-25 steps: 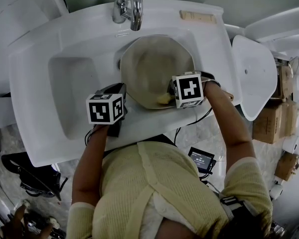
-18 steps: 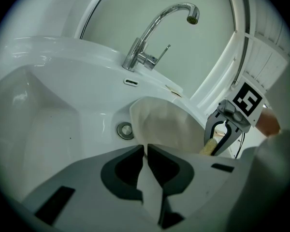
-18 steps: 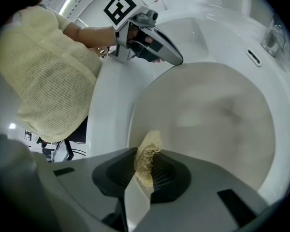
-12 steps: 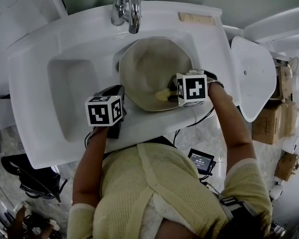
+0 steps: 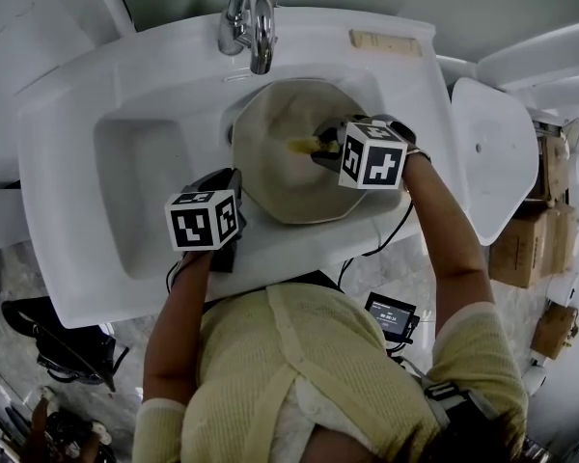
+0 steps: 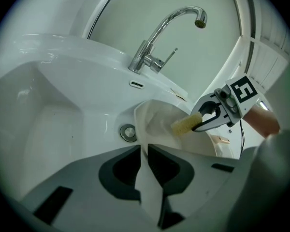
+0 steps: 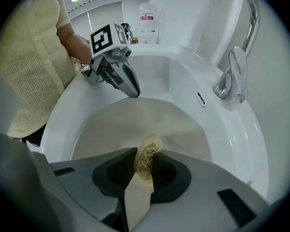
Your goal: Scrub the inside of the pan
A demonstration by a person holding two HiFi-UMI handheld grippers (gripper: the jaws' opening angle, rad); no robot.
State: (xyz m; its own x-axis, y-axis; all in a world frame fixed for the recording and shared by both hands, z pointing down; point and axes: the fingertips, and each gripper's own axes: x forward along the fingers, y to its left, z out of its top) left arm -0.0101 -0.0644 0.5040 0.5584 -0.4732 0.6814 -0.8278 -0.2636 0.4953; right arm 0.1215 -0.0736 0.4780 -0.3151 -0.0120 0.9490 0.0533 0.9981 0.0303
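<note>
While you lean over the white sink [image 5: 96,85], the pan [image 5: 275,177] lies in the basin directly below the faucet [image 5: 251,13], with its pale inside facing up. Your left gripper [image 5: 234,183] sits at the pan's edge on the side farthest from the faucet. Its own view shows both jaws closed tight on the thin rim, which runs up between them.

Your right gripper [image 5: 320,149] reaches in over the pan from the right of the faucet, with its marker cube above the rim. Its jaws are clamped on a yellow fibrous scrubber [image 5: 302,146]. The scrubber's tuft sticks out past the jaw tips, over the pan's inner surface, roughly midway between the faucet and your left gripper. I cannot tell whether it touches the surface.

From your left gripper view, a round metal drain [image 6: 128,132] sits in the basin floor just beside the pan, below the faucet's base. From your right gripper view, a white bottle [image 7: 147,18] with a red label stands on a ledge well beyond your left gripper, far from the faucet. Your yellow knit top [image 5: 299,355] shows on the side of the sink away from the faucet.
</note>
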